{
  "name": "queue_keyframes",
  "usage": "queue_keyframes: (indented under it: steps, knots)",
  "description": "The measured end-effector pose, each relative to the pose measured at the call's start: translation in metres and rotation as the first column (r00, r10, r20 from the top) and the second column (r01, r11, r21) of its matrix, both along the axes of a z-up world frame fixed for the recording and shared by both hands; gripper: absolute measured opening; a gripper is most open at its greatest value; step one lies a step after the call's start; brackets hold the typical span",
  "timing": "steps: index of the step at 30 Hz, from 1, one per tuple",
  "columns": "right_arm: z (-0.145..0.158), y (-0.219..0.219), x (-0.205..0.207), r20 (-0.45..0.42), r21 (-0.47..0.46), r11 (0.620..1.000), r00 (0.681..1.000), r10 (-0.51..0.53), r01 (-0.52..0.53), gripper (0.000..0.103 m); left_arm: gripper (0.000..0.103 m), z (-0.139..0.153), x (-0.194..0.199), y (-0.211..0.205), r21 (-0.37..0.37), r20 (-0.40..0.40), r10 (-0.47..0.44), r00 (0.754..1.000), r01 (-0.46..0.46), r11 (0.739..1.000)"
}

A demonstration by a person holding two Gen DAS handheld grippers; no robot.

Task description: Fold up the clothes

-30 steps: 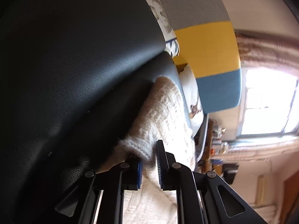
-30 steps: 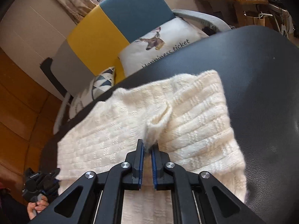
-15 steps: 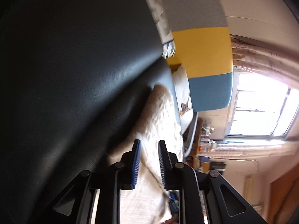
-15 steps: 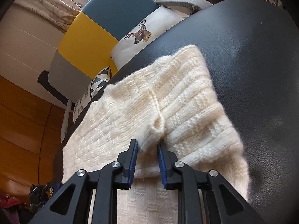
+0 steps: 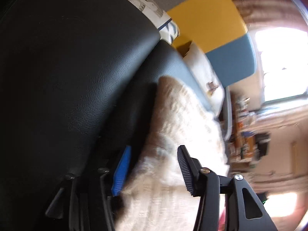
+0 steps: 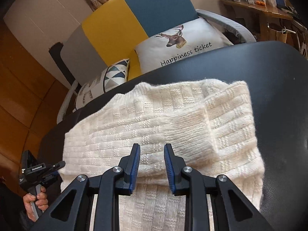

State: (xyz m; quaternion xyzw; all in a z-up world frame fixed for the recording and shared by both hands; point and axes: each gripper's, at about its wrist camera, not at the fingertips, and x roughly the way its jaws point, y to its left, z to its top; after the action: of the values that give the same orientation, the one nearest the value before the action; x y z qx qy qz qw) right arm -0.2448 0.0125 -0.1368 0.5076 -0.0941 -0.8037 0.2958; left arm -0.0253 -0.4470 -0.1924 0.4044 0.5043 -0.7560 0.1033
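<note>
1. Cream knit sweater (image 6: 157,127) is lying folded on the black leather surface (image 6: 279,96), a sleeve doubled across its front.
2. Right gripper (image 6: 152,165) is hovering just over its near fold, jaws parted and holding nothing.
3. Left gripper (image 5: 152,169) is gaping wide at the sweater's edge, gripping nothing.
4. Behind, a colour-block armchair (image 6: 134,19) is carrying a deer cushion (image 6: 182,42).

Black leather-look top (image 6: 269,73) with one cream knitted sweater (image 6: 154,119) lying on it.

Sweater spread flat across the top's middle, one sleeve (image 6: 173,127) folded across the body; bare black surface to the right of the sweater and beyond its far edge; seen blurred at the sweater's edge (image 5: 182,115) from the left wrist.
</note>
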Motion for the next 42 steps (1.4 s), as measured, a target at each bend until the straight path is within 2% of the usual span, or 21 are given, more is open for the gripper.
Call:
queue_keyframes:
  steps: [1, 4, 9, 11, 13, 15, 17, 19, 20, 23, 26, 28, 30, 34, 36, 38, 42]
  knots:
    - [-0.007, -0.004, -0.003, 0.016, 0.017, 1.000, 1.000, 0.001, -0.001, 0.026, 0.017, 0.000, -0.002, 0.002, -0.026, 0.007, -0.014, 1.000, 0.014, 1.000]
    - [-0.034, -0.007, -0.006, 0.069, 0.052, 0.999, 0.998, 0.010, -0.014, 0.025, 0.012, 0.001, 0.000, 0.003, -0.101, 0.030, -0.024, 0.999, 0.027, 0.995]
    - [-0.021, -0.006, -0.005, 0.020, 0.036, 0.998, 0.999, 0.045, -0.046, 0.024, 0.015, 0.006, 0.007, -0.005, -0.101, 0.030, -0.030, 0.999, 0.033, 0.994]
    - [-0.016, -0.005, -0.004, 0.000, 0.030, 0.998, 0.998, 0.059, -0.059, 0.025, 0.015, 0.020, 0.012, -0.005, -0.158, 0.019, -0.018, 1.000, 0.021, 0.987]
    - [-0.010, -0.004, -0.004, -0.019, 0.024, 0.997, 0.997, 0.073, -0.073, 0.025, 0.017, 0.042, 0.017, -0.002, -0.223, -0.054, -0.030, 0.998, 0.017, 0.975]
    - [-0.003, -0.008, -0.003, -0.051, 0.041, 0.994, 0.994, 0.100, -0.098, 0.025, 0.023, 0.063, 0.010, 0.002, -0.271, -0.123, -0.063, 0.990, 0.028, 0.962]
    - [-0.006, -0.011, -0.010, -0.056, 0.072, 0.992, 0.993, 0.108, -0.104, 0.025, 0.025, 0.077, -0.009, 0.011, -0.348, -0.132, -0.121, 0.984, 0.068, 0.935]
    - [-0.008, -0.014, -0.017, -0.062, 0.104, 0.989, 0.991, 0.115, -0.109, 0.025, 0.025, 0.081, -0.033, 0.021, -0.428, -0.096, -0.185, 0.978, 0.127, 0.895]
    - [-0.009, -0.015, -0.021, -0.064, 0.120, 0.987, 0.991, 0.119, -0.111, 0.025, 0.025, 0.078, -0.043, 0.023, -0.443, -0.072, -0.206, 0.976, 0.154, 0.883]
    - [-0.013, -0.019, -0.031, -0.072, 0.167, 0.979, 0.989, 0.131, -0.117, 0.025, 0.025, 0.061, -0.065, 0.024, -0.466, 0.013, -0.234, 0.972, 0.213, 0.859]
    - [-0.017, -0.024, -0.042, -0.079, 0.214, 0.969, 0.987, 0.143, -0.123, 0.025, 0.025, 0.040, -0.079, 0.024, -0.488, 0.093, -0.220, 0.971, 0.237, 0.840]
    - [-0.020, -0.026, -0.049, -0.082, 0.243, 0.962, 0.985, 0.150, -0.126, 0.024, 0.025, 0.026, -0.083, 0.022, -0.475, 0.116, -0.203, 0.972, 0.234, 0.848]
    - [-0.030, -0.022, -0.053, -0.065, 0.226, 0.967, 0.988, 0.137, -0.119, 0.022, 0.024, 0.012, -0.079, 0.020, -0.474, 0.139, -0.196, 0.971, 0.239, 0.847]
    - [-0.026, -0.011, -0.054, -0.056, 0.173, 0.977, 0.989, 0.138, -0.126, 0.022, 0.024, 0.010, -0.075, 0.027, -0.516, 0.130, -0.196, 0.972, 0.236, 0.824]
    - [-0.018, -0.005, -0.053, -0.052, 0.160, 0.979, 0.989, 0.136, -0.126, 0.023, 0.024, 0.018, -0.073, 0.026, -0.493, 0.116, -0.172, 0.978, 0.207, 0.845]
    - [-0.003, 0.002, -0.045, -0.070, 0.137, 0.981, 0.986, 0.151, -0.140, 0.024, 0.024, 0.031, -0.064, 0.029, -0.492, 0.069, -0.158, 0.985, 0.171, 0.854]
    - [0.005, 0.009, -0.022, -0.080, 0.150, 0.971, 0.977, 0.200, -0.187, 0.024, 0.026, 0.053, -0.038, 0.051, -0.518, -0.020, -0.201, 0.979, 0.162, 0.840]
